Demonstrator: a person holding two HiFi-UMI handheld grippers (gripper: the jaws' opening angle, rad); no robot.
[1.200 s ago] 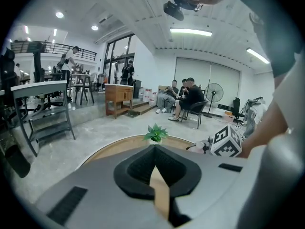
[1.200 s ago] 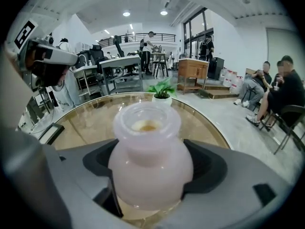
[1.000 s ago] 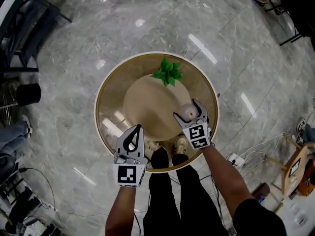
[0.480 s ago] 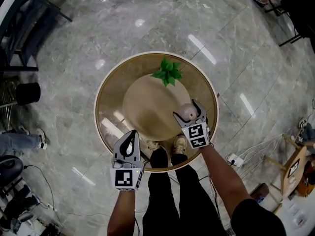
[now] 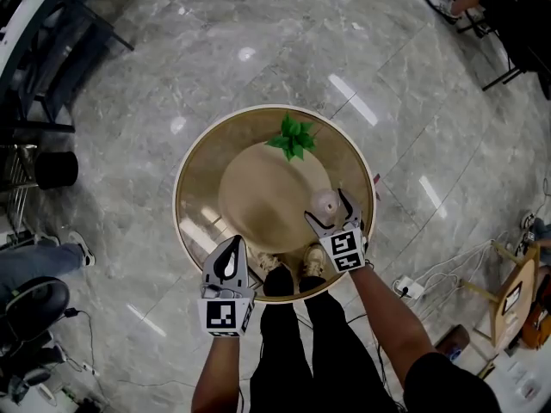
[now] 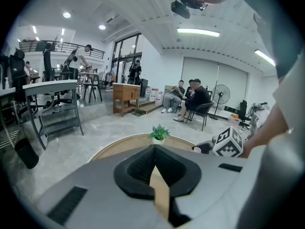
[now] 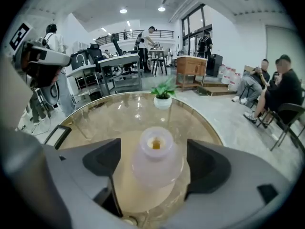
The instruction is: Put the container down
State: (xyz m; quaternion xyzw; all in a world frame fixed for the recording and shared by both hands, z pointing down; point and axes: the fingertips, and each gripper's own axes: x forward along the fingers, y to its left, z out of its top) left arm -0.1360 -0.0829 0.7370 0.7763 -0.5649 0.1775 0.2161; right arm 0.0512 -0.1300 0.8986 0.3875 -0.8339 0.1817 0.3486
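Right gripper (image 5: pixel 329 207): jaws apart, either side of container (image 7: pixel 156 160), gaps visible. Container upright on glass table (image 5: pixel 196 198). Left gripper (image 5: pixel 230 246): jaws together, empty.

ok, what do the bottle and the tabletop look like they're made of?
Bottle: probably frosted plastic, milky and translucent, since the surface behind shows dimly through it. Frosted glass can't be ruled out.
Tabletop: clear glass with a glossy finish. Ceiling lights reflect off it and the beige base shows through from below.
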